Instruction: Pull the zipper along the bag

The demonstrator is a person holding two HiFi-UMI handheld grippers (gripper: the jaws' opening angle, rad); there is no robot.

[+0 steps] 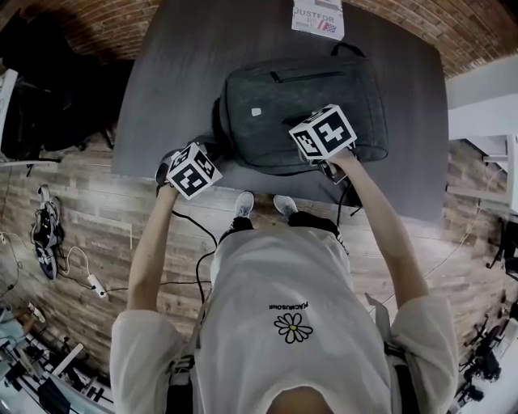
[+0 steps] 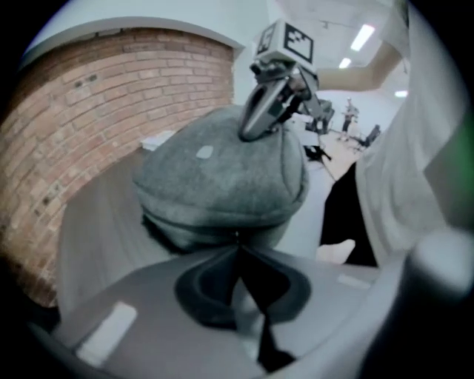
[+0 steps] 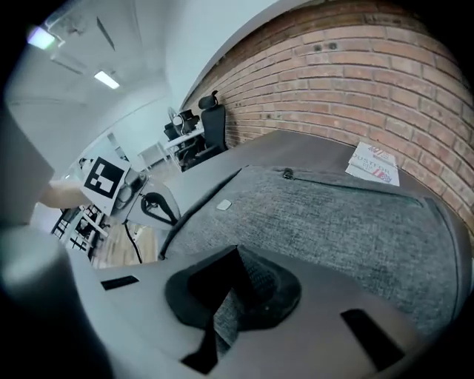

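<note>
A grey fabric backpack (image 1: pixel 299 105) lies flat on the dark table (image 1: pixel 178 81). My left gripper (image 1: pixel 214 158) is at the bag's near left corner. In the left gripper view its jaws (image 2: pixel 237 238) are shut, with their tip on the dark zipper line at the edge of the bag (image 2: pixel 215 178); a small pull seems pinched there. My right gripper (image 1: pixel 312 139) rests on the bag's near right part. It is shut (image 3: pixel 235 252), with grey fabric of the bag (image 3: pixel 348 222) gathered between the jaws. Each view shows the other gripper: right (image 2: pixel 248 133), left (image 3: pixel 172 217).
A printed card (image 1: pixel 317 18) lies at the table's far edge by the brick wall (image 3: pixel 355 81). The person stands at the near edge, shoes (image 1: pixel 263 204) under it. Cables (image 1: pixel 81 275) lie on the wooden floor to the left. A black chair (image 3: pixel 213 118) stands further off.
</note>
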